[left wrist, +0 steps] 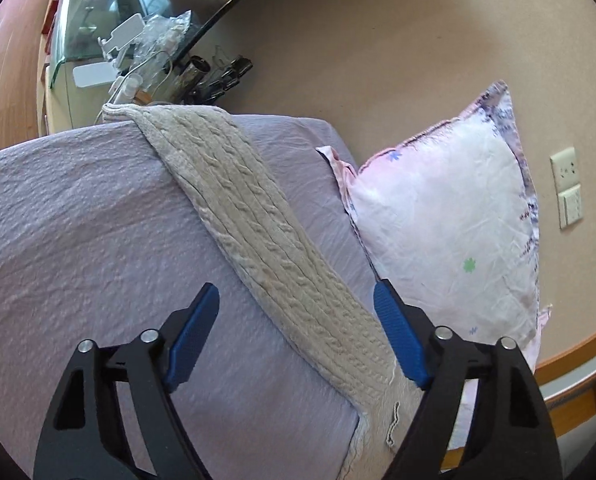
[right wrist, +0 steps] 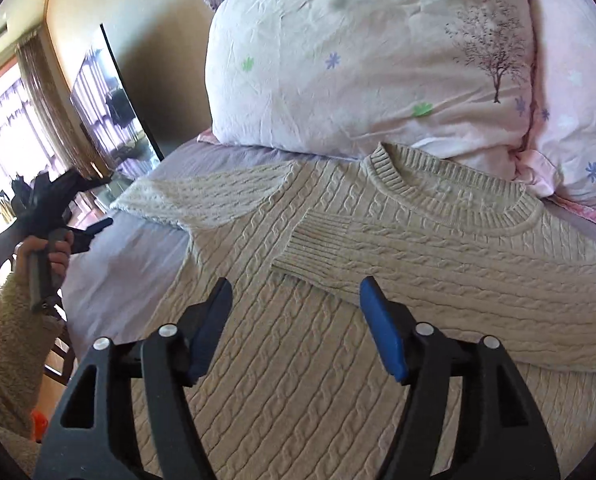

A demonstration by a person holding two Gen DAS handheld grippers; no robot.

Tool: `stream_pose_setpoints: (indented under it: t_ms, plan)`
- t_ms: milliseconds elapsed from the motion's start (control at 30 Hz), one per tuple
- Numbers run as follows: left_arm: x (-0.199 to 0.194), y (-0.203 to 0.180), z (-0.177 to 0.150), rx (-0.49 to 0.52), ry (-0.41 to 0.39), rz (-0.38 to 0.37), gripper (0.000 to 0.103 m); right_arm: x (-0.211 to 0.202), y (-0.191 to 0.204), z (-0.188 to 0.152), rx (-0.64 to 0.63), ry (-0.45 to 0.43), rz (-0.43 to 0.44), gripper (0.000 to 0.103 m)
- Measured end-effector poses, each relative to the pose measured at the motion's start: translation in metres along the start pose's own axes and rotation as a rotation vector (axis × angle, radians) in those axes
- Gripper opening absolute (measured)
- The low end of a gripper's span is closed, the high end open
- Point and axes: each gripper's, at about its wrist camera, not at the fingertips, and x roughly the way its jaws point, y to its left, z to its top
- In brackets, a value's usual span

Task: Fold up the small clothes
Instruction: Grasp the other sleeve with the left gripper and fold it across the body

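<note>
Nearest in the right wrist view, the right gripper (right wrist: 296, 320) hovers with its blue pads spread wide and nothing between them, just above the body of a cream cable-knit sweater (right wrist: 298, 380) that lies flat on the lilac bedspread (right wrist: 130, 264). Just beyond the pads, one sleeve is already folded across the chest, its ribbed cuff (right wrist: 310, 248) lying on the knit below the collar (right wrist: 450, 196). The other sleeve (right wrist: 202, 196) stretches out to the side towards the bed's edge, and the left gripper (left wrist: 296, 332), likewise released and empty, hangs over that sleeve with its pads either side of the strip of knit; whether they touch the fabric is hard to judge through the fisheye. The step in hand looks like folding this second sleeve inward. To do it well, close low on the sleeve near its cuff end, taking only the sleeve and not the bedspread beneath, then carry it across in one flat arc so it lands over the first without twisting. Farther back, the floral pillow (right wrist: 358, 60) rests against the collar, and behind it stands the wall (left wrist: 378, 40).
</note>
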Motion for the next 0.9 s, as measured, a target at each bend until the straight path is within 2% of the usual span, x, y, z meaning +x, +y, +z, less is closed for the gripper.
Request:
stream_pose_setpoints:
  t_ms: [100,133,267,300,333,367,400,467,567,633,733,800,900]
  plan:
    - [0.009,0.017,0.021,-0.078,-0.036,0.078,0.070,-0.019,-0.016,0.004,0.061,-0.038,0.014,0.068]
    - [0.010,0.023,0.028,-0.104,-0.052,0.075,0.063,-0.028,-0.021,0.004,0.080,-0.048,0.019,0.069]
    - [0.012,0.039,0.051,-0.183,-0.093,0.073,0.053,-0.050,-0.032,0.005,0.119,-0.090,0.030,0.069]
    - [0.013,0.041,0.056,-0.196,-0.098,0.087,0.045,-0.055,-0.033,0.006,0.116,-0.101,0.026,0.069]
    - [0.015,0.041,0.060,-0.195,-0.098,0.110,0.029,-0.059,-0.034,0.005,0.115,-0.110,0.021,0.070]
    - [0.018,0.039,0.063,-0.173,-0.090,0.146,0.016,-0.062,-0.035,0.004,0.117,-0.119,0.021,0.072]
    - [0.021,0.033,0.065,-0.132,-0.086,0.170,0.008,-0.066,-0.037,0.003,0.121,-0.127,0.024,0.073]
    - [0.018,0.004,0.062,-0.012,-0.112,0.180,0.008,-0.073,-0.045,0.000,0.135,-0.145,0.023,0.077]
    - [0.011,-0.071,0.041,0.235,-0.131,0.103,0.007,-0.084,-0.065,-0.004,0.178,-0.184,-0.010,0.077]
    - [0.009,-0.136,0.004,0.452,-0.130,0.027,0.007,-0.093,-0.081,-0.006,0.226,-0.215,-0.025,0.077]
    - [0.014,-0.227,-0.095,0.807,-0.066,-0.122,0.007,-0.103,-0.107,-0.009,0.317,-0.253,-0.027,0.077]
    - [0.028,-0.260,-0.186,1.019,0.019,-0.194,0.008,-0.102,-0.122,-0.012,0.375,-0.256,-0.011,0.077]
    - [0.058,-0.272,-0.313,1.339,0.167,-0.196,0.008,-0.089,-0.146,-0.017,0.475,-0.210,0.022,0.076]
